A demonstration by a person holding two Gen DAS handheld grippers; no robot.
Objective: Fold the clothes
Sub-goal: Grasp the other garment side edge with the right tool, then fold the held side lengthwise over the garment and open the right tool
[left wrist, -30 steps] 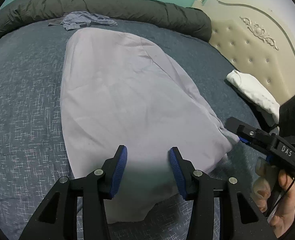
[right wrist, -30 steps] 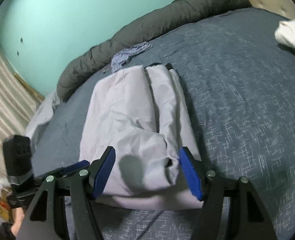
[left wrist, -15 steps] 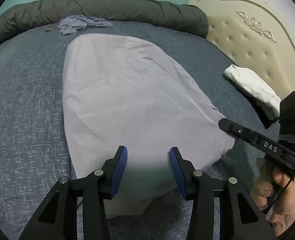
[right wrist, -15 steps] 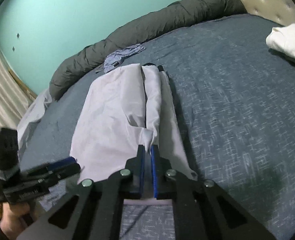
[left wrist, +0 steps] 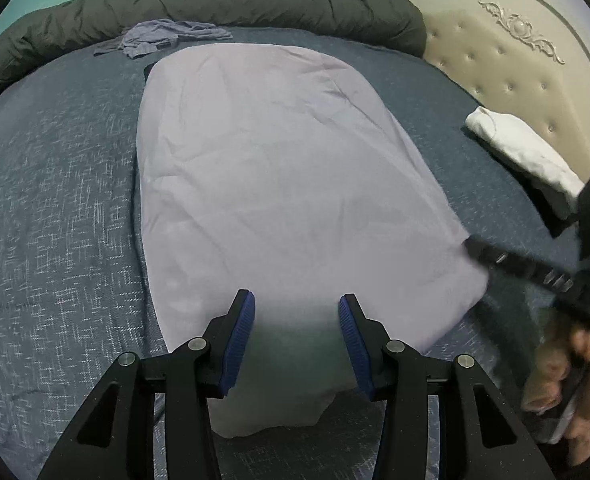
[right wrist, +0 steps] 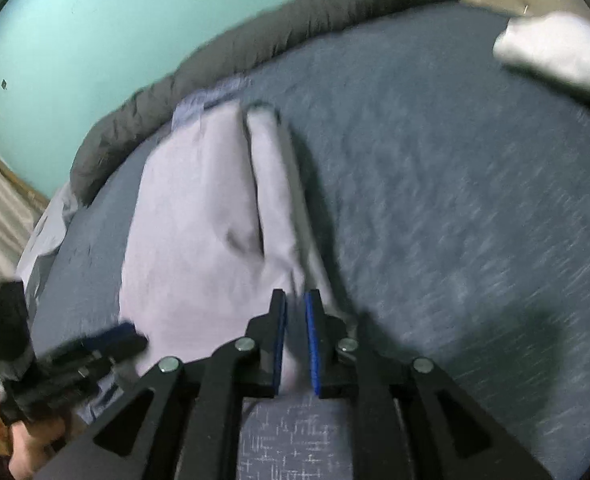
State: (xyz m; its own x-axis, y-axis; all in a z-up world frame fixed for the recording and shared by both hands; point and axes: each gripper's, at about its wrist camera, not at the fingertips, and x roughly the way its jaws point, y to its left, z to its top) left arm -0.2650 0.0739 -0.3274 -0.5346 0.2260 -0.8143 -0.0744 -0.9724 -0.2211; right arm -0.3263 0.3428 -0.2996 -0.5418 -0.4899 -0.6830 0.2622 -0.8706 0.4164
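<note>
Two grippers worked over a dark blue bedspread [left wrist: 55, 200] that filled both views. A pale lilac garment [left wrist: 275, 180] lay spread across the centre of the left wrist frame. A grey duvet roll [left wrist: 255, 4] ran along the top. A folded white cloth [left wrist: 523, 148] sat at right. The left gripper [left wrist: 295, 332] stood apart above the garment's near hem. The right gripper [right wrist: 295, 336], jaws having just opened slightly, pinched a fold of the garment.
</note>
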